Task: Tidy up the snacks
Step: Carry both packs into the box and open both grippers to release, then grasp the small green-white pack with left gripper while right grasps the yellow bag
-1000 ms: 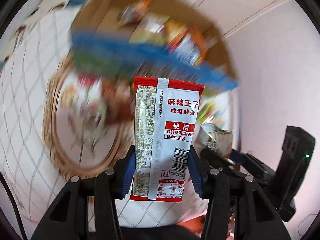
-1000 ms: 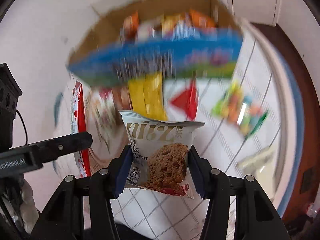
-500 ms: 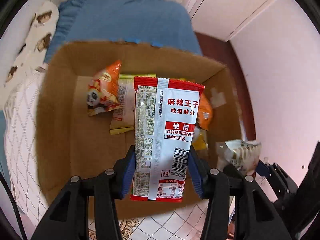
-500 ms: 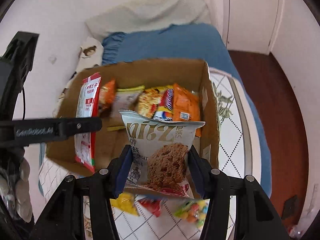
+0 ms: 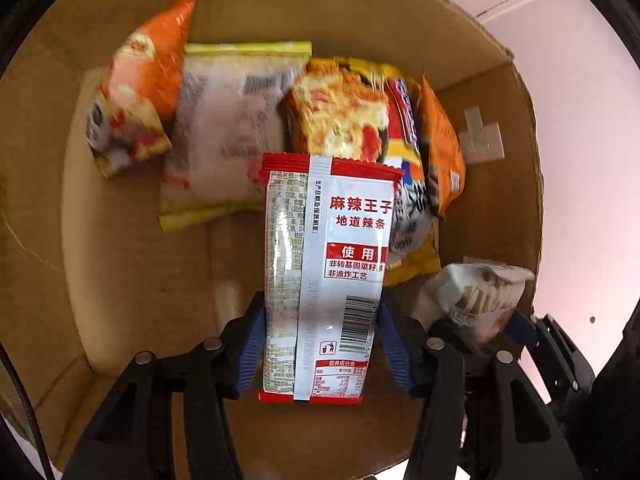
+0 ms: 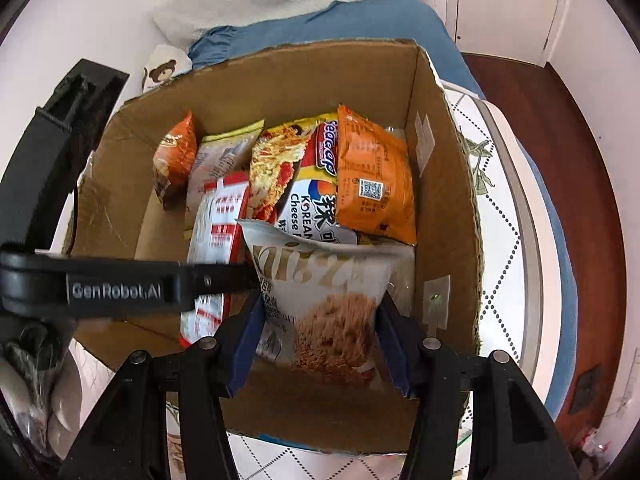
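Both your grippers hung inside the cardboard box (image 6: 448,184), jaws just easing apart: left gripper (image 5: 322,354) loosely flanked the red-and-white packet (image 5: 324,272), right gripper (image 6: 318,350) the oat-biscuit bag (image 6: 324,300). Risk: either pack could land on end against the piled snacks (image 6: 320,176).

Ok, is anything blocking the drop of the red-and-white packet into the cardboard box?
Nothing visible does. The red-and-white spicy-strip packet hangs over bare floor of the brown cardboard box; the packets already inside lie further back. The left gripper has just been opening around it.
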### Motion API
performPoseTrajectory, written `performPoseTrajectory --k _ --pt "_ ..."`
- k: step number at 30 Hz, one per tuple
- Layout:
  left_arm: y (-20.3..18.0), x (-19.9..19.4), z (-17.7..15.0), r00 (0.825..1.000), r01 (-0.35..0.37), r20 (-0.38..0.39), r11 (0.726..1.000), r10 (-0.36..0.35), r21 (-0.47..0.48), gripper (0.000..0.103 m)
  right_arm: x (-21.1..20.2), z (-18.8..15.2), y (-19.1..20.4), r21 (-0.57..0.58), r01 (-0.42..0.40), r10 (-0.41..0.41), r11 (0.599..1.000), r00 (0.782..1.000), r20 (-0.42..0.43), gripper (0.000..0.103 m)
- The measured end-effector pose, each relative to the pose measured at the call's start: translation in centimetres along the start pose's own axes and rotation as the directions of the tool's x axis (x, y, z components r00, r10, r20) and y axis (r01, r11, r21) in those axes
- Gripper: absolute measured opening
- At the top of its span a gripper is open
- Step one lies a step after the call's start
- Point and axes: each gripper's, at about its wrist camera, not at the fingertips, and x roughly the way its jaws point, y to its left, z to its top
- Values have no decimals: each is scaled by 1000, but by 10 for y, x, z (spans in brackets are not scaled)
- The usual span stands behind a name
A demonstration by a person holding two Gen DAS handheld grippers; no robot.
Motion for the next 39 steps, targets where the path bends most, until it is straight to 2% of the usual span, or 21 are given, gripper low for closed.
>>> performPoseTrajectory --k 1,2,4,6,8,12,16,19,20,23,28,32,39 --pt "0 -2 -1 1000 -9 13 1000 9 3 58 -1 1 -1 7 -4 4 1000 1000 1 69" --pt "0 -4 -1 1000 -15 27 1000 15 7 71 -2 2 -2 11 0 0 1000 1000 -4 82" --pt "0 -9 -2 998 -16 55 1000 15 7 78 -5 3 -3 12 16 -16 1000 1000 0 90" --pt "3 -19 -5 997 -22 79 1000 22 4 79 -7 4 0 7 31 -31 1000 1000 1 94" --pt "4 -28 -7 995 -29 99 1000 28 9 84 -16 -3 -1 6 36 -36 999 999 8 95" --pt "-3 -49 -16 980 -90 179 996 84 25 85 -26 -4 5 -7 75 -75 997 997 29 97" --pt "-5 -72 -33 948 -152 288 988 135 36 85 -40 -12 10 -19 111 -110 994 992 61 98" --pt "-2 -88 -47 917 -185 365 982 161 33 85 -52 -20 14 -18 123 -121 992 989 90 98" --pt "-2 -94 -55 902 -200 396 979 171 33 85 -54 -22 15 -18 126 -124 992 987 99 98" --pt "-2 -96 -70 874 -220 453 975 178 41 85 -68 -28 18 -18 134 -130 991 983 131 98" --pt "-2 -109 -101 838 -221 521 974 163 52 85 -96 -46 28 -32 166 -155 986 963 218 98" --pt "-3 -127 -127 803 -228 575 972 157 52 85 -119 -61 37 -49 175 -155 983 950 271 98" --pt "-6 -152 -163 745 -247 649 968 155 52 85 -148 -81 51 -50 153 -129 987 935 329 98"
